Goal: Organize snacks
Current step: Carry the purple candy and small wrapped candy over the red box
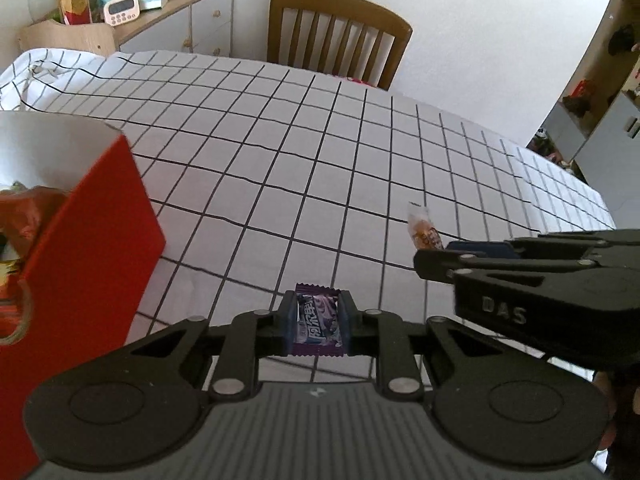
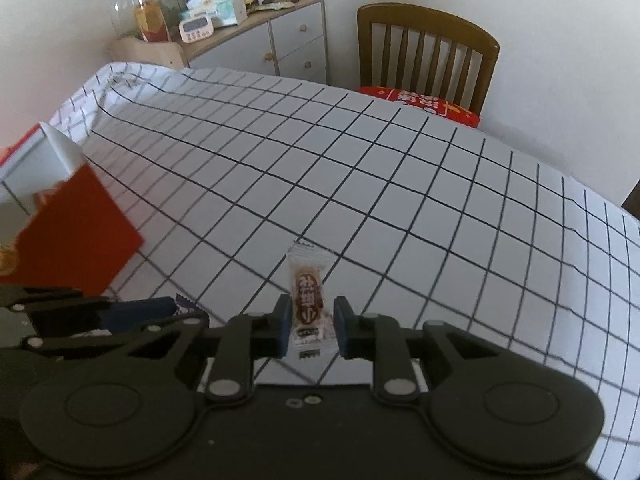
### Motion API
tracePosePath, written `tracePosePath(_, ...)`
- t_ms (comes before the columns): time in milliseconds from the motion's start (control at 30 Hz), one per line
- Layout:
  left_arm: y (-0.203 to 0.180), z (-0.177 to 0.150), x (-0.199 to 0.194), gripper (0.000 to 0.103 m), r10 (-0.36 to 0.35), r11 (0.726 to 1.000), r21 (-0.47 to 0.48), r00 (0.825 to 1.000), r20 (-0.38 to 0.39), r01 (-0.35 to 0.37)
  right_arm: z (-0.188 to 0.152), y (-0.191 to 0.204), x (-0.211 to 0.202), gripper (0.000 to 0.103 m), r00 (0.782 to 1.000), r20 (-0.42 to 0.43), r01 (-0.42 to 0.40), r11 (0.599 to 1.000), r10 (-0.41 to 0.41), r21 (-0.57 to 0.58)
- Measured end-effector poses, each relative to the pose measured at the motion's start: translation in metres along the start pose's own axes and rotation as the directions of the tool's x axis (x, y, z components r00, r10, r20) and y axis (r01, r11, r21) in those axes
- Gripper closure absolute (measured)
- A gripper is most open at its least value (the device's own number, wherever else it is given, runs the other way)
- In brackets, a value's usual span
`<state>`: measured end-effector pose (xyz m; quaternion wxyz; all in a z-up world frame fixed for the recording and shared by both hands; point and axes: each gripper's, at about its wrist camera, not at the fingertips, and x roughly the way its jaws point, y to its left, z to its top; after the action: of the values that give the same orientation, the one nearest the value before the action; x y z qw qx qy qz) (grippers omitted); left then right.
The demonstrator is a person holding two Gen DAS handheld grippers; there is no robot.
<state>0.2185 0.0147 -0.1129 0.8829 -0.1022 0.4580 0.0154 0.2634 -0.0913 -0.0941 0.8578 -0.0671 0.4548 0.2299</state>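
Soft, even daylight, fairly dim, with a cool cast on the white black-gridded tablecloth [image 1: 320, 152]. Strong fisheye bending of grid lines toward the edges, dark vignetted corners. Motion blur on the near-left red cardboard box [image 2: 76, 236]. Faint, diffuse shadows.

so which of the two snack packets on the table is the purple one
The purple packet sits between the left gripper fingers. The clear packet, showing a brown snack, sits in the right gripper.

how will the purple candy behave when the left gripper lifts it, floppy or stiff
Likely light: the purple candy is small, sitting between the left gripper pads. Its crimped wrapper ends probably flex while the middle stays firm. The glossy film may slip, so a centred squeeze seems safest.
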Motion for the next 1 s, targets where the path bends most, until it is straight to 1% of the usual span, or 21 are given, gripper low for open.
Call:
tracePosePath(233,-0.001,-0.005,-0.044,0.082,-0.012,1.0,-0.011,1.0,0.028,0.013,-0.011,0.005,-0.047,0.083,0.998,0.048,-0.042,0.999,0.041,0.023)
tracePosePath(633,0.009,-0.017,-0.119,0.082,-0.017,0.998,-0.058,0.998,0.056,0.021,-0.024,0.036,-0.117,0.083,0.989,0.116,-0.098,0.995,0.096,0.01)
tracePosePath(800,0.023,-0.022,-0.148,0.082,-0.025,0.996,-0.083,0.997,0.071,0.03,-0.025,0.054,-0.133,0.083,0.985,0.12,-0.129,0.992,0.128,0.004)
tracePosePath(1000,0.05,-0.023,-0.18,0.082,-0.033,0.994,-0.1,0.995,0.099,0.043,-0.022,0.081,-0.144,0.083,0.978,0.13,-0.163,0.987,0.162,-0.002)
